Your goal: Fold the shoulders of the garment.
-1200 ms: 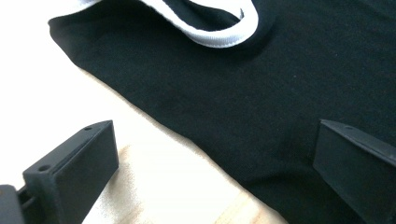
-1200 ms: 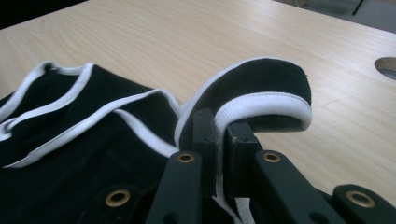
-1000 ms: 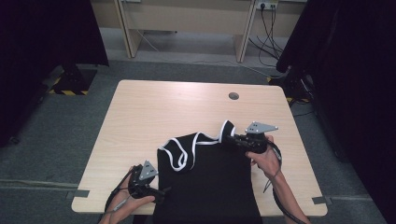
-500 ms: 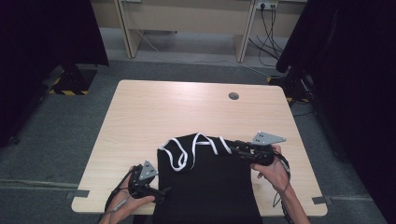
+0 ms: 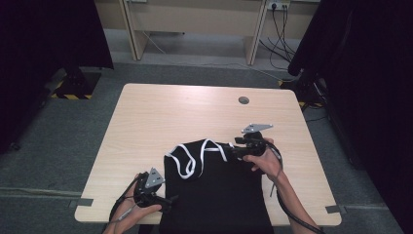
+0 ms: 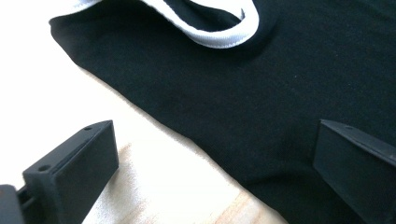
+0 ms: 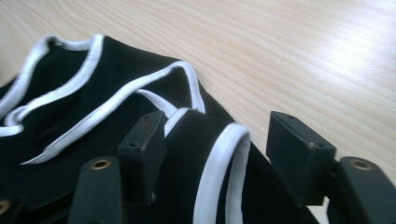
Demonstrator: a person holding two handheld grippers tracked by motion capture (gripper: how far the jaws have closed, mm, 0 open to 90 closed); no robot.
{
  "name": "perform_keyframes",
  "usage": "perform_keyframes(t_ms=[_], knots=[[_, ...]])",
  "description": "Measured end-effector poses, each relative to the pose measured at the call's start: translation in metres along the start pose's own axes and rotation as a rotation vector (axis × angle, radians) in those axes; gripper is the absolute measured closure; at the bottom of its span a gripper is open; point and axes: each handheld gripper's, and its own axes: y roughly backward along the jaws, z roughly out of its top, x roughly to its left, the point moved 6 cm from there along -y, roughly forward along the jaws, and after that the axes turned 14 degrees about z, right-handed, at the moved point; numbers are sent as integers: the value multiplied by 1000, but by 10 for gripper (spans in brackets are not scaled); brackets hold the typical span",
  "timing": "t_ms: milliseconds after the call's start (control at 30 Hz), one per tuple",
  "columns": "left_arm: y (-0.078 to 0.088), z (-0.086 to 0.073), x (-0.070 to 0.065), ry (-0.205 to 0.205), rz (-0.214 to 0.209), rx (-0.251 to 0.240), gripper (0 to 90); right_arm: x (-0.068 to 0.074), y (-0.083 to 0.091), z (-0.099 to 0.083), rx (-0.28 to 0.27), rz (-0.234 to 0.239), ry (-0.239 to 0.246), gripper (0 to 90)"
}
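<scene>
1. So we've got a black top [image 5: 214, 195] with white trim [image 5: 187, 163] lying on the table [image 5: 195, 114], at the near edge and a bit right of the table's middle. Its bottom hangs off that near edge.
2. Its trimmed end points toward the far side of the table, and the trim loops around in a bunched-up tangle there.
3. Our right gripper [image 5: 233, 152] sits at the top's far right corner, near the table's right side, well short of the cable hole [image 5: 243, 100].
4. In the right gripper view its jaws have just been opening. They're spread now, with a fold of trimmed fabric [image 7: 219, 158] standing between them, and the pads aren't pressing on it. The left pad looks close to the cloth; the right one is clearly apart from it.
5. Our left gripper [image 5: 171, 200] is at the near edge of the table, just at the top's left side.
6. In the left gripper view its jaws are spread wide. One is over bare wood, the other over black cloth [image 6: 261, 102], so the top's edge runs between them. Nothing's pinched there that we can see.
7. We can't tell whether the left jaws touch the table or hover.
</scene>
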Motion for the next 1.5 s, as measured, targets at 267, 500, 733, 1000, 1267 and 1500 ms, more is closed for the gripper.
perform_keyframes(t_ms=[267,500,733,1000,1267,1500], knots=[[0,0,0,0,0,0,0,9,6,-3,2,99,77,794],[0,0,0,0,0,0,0,48,47,-32,-73,124,152,774],[0,0,0,0,1,0,0,61,61,-61,-46,78,156,595],[0,0,0,0,1,0,0,40,51,-65,-1,-24,122,512],[0,0,0,0,1,0,0,26,58,-85,25,-81,29,403],[0,0,1,5,-6,-2,0,32,74,-100,49,-106,33,373]])
